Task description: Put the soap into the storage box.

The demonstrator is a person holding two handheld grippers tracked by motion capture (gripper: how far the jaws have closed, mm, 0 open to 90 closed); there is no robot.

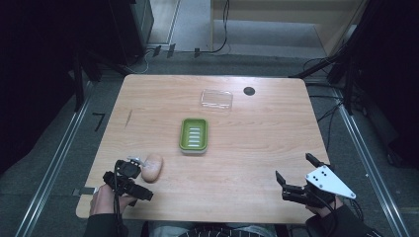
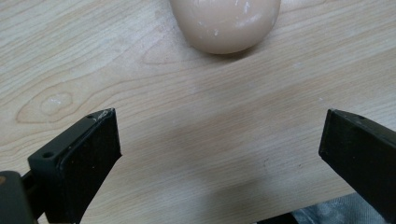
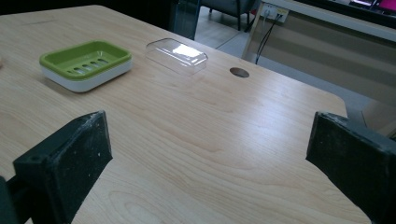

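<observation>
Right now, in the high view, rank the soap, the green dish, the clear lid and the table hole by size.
1. Green dish and clear lid: look alike, so unranked.
2. Soap.
3. Table hole, smallest.

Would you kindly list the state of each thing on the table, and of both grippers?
Soap bar: lying on the table, ungripped, just ahead of the left gripper.
Green soap dish: upright, uncovered, empty.
Clear lid: off the dish, lying apart behind it.
Left gripper: open, empty.
Right gripper: open, empty.
</observation>
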